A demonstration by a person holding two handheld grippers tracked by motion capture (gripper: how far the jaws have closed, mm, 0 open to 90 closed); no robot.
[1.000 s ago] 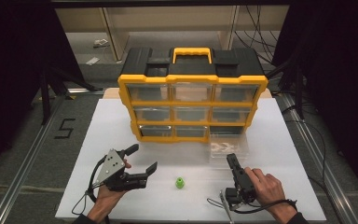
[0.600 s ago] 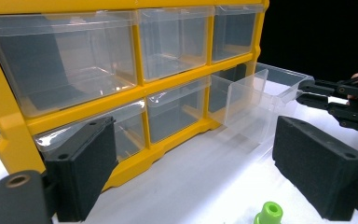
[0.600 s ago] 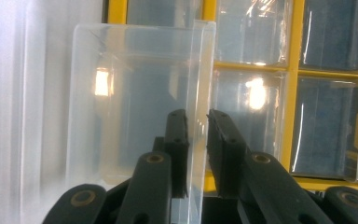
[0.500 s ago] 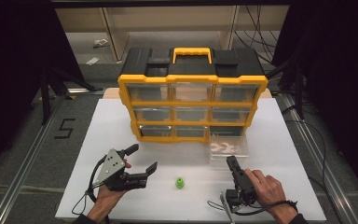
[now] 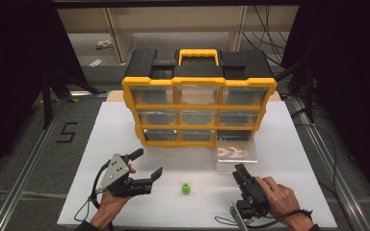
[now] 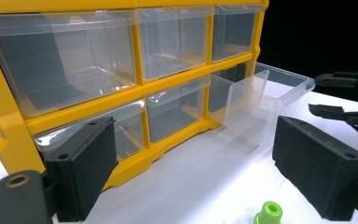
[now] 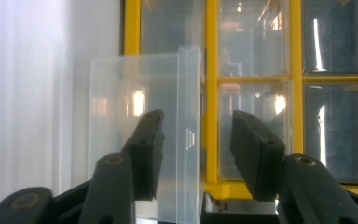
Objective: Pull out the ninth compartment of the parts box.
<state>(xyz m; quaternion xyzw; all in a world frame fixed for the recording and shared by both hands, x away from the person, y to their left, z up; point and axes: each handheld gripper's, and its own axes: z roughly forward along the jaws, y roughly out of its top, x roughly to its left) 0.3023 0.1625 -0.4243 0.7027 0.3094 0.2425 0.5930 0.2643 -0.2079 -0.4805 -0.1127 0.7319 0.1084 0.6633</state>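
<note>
My right claw point(image 5: 241, 172) has just been opening; its jaws stand apart on either side of the clear drawer point(image 5: 237, 153) front, pads off it. The drawer is pulled out from the organizer point(image 5: 198, 113) at bottom right, resting on the desk point(image 5: 294, 159). My left claw point(image 5: 147, 163) gapes wide near a green piece point(image 5: 186, 189).
</note>
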